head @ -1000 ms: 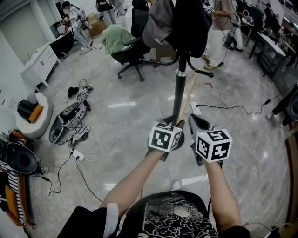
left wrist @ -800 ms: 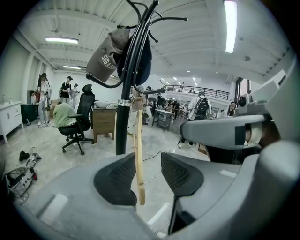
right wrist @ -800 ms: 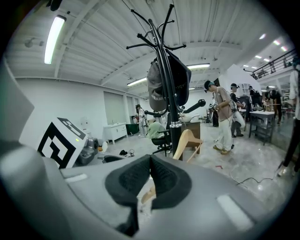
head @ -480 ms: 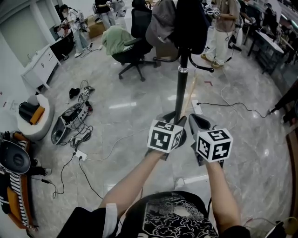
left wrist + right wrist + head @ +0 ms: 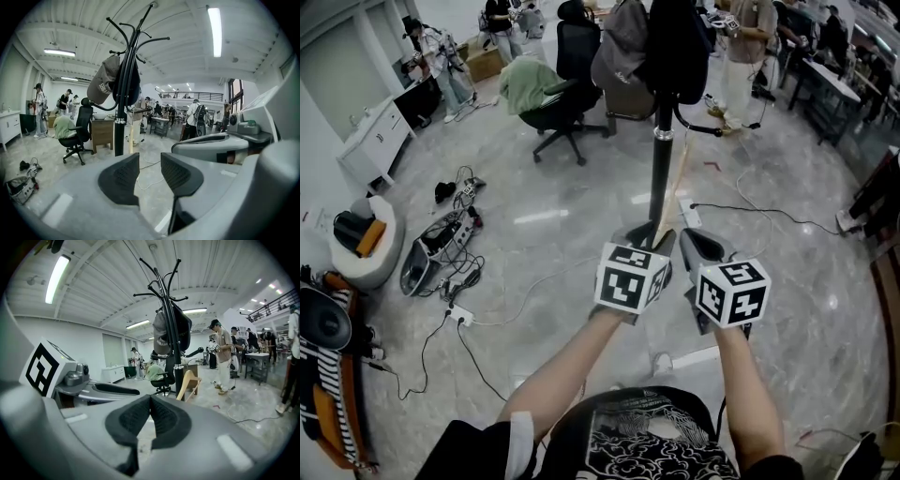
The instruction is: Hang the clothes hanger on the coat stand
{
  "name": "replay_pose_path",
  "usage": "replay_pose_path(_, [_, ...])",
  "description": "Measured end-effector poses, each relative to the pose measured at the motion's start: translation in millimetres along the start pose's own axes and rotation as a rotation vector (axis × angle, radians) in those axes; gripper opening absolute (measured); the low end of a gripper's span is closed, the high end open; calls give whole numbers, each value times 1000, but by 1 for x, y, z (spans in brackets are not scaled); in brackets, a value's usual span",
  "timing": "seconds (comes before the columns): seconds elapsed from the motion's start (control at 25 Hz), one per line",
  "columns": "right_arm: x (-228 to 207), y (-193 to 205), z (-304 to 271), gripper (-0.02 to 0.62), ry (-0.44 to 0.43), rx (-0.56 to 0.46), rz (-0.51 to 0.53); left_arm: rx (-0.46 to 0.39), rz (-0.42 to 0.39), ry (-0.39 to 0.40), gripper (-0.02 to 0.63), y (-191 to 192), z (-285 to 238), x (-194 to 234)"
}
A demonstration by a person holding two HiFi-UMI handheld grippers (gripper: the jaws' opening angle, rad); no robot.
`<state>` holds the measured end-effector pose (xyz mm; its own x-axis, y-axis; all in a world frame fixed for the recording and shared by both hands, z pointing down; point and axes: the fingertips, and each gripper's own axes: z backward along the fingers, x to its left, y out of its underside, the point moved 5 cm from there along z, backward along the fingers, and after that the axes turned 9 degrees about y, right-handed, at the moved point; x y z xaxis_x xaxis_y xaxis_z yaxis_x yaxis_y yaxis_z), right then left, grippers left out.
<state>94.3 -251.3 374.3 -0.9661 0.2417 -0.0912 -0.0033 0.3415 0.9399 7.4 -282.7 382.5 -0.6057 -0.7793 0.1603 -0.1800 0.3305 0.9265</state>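
Barely anything has changed over the last second. In the head view both marker cubes, the left one (image 5: 630, 277) and the right one (image 5: 731, 292), sit at the same spot in the frame as a second ago. The floor (image 5: 581, 216) and the clutter at its left edge have slid only a little, so the person has shifted slightly and not truly closed in. A person at the far right has walked a few steps.

The clothes hanger (image 5: 679, 192), pale wood, has not been touched. It leans against the pole of the coat stand (image 5: 661, 178), its lower end near the stand's foot, just as it did before.

The left gripper (image 5: 150, 164) has its tongs apart with only bare floor between them. The right gripper (image 5: 150, 401) has its tongs pressed together on nothing.

For the task this probably means the pick-up has not begun. Both grippers are held level in front of the stand, near the hanger but apart from it. The right tongs would have to open before they could take the wood.

As for writing, a grey cap (image 5: 105, 82) on one arm of the stand carries pale lettering, too small and curved to read with any trust. The cubes bear only black-and-white square patterns, and the print on the person's shirt is ornament, not words.
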Motion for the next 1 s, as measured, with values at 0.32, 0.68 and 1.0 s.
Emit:
replay_pose_path(0.32, [23, -2, 24, 0, -3, -27, 9, -17, -32, 10, 138, -1, 30, -18])
replay_pose_path(0.68, [51, 0, 46, 0, -8, -42, 26, -39, -67, 5, 15, 4, 61, -28])
replay_pose_path(1.0, [66, 5, 60, 0, -4, -49, 43, -38, -62, 8, 6, 14, 80, -34])
